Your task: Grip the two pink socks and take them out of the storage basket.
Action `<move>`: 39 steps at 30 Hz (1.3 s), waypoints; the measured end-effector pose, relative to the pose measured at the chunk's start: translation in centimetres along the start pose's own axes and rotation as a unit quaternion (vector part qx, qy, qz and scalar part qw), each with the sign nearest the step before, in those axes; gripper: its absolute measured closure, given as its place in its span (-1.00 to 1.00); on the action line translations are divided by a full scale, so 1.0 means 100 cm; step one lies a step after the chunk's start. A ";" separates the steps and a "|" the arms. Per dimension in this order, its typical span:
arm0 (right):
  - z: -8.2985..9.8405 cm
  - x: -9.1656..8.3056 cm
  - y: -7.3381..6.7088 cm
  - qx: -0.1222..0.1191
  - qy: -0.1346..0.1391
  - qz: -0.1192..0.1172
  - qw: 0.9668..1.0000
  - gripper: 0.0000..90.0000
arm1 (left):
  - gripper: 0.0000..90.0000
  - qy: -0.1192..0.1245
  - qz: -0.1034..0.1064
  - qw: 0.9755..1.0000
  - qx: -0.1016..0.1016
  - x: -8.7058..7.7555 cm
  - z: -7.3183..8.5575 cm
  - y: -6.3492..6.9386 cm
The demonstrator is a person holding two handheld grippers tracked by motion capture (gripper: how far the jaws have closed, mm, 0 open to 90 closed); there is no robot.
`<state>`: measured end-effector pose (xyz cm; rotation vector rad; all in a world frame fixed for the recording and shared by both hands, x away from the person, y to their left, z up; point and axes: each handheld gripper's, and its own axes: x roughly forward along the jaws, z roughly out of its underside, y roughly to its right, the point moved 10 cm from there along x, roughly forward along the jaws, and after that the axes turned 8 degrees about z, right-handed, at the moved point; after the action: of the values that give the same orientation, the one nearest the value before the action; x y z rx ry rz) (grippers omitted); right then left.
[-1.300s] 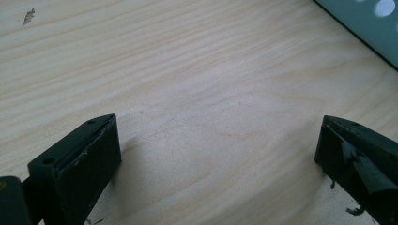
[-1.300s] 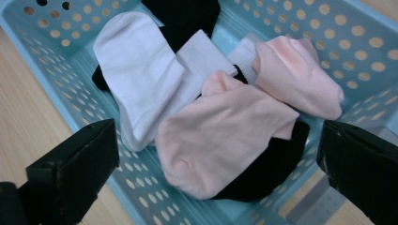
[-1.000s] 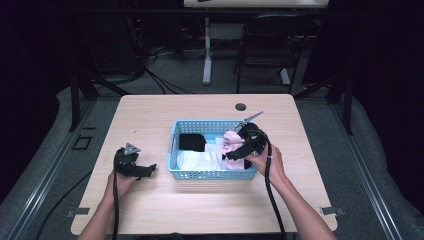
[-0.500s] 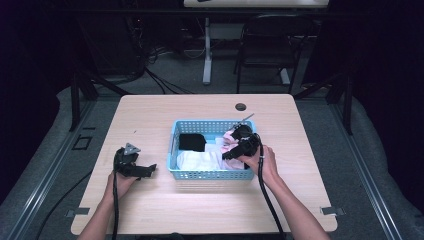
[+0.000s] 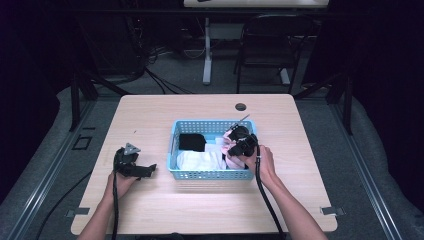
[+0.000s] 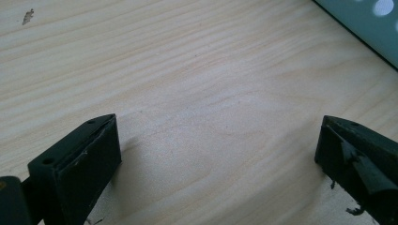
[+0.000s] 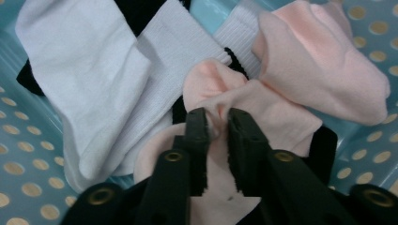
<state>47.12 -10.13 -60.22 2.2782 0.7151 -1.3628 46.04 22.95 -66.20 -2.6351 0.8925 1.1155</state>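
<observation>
Tabletop (image 5: 200, 210): I am looking down on pale wood, with the blue basket (image 5: 212, 174) sitting near its middle.
Basket contents: it is holding white socks (image 7: 94, 79), a black sock (image 5: 192, 142) and the pink sock (image 7: 319, 61), all lying loosely tangled together.
Right gripper (image 7: 217, 123): I am reaching it into the basket's right half, and its jaws are closing nearly together on a raised fold of the pink sock.
Left gripper (image 6: 216, 140): I am resting it on bare wood left of the basket, jaws spread wide and holding nothing.
Handling: I am judging the pink sock to be light, soft and limp; it is likely to droop and drag its neighbours, so I am pinching a bunched ridge, not a flat face.
Hedge: I am unsure whether the fold belongs to one pink sock or two overlapping.
Change: compared with a second ago, my right gripper is sitting lower and deeper in the basket, while the left is staying put.
</observation>
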 end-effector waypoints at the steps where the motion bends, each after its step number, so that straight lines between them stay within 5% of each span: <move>1: 0.000 -0.001 0.001 -0.003 0.002 -0.002 1.000 0.87 | -0.99 0.000 0.000 1.000 0.000 0.000 0.000 0.000; 12: -0.004 -0.022 0.008 0.018 0.045 -0.008 0.999 0.96 | -0.99 0.000 0.000 1.000 0.000 0.000 0.000 0.000; 39: -0.022 -0.086 0.016 0.015 0.116 -0.010 0.993 0.97 | -0.99 0.000 0.000 1.000 -0.001 0.000 0.000 0.000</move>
<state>46.14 -12.10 -51.48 2.4867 0.7962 -1.1332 46.02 22.95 -66.21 -2.6353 0.8926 1.1174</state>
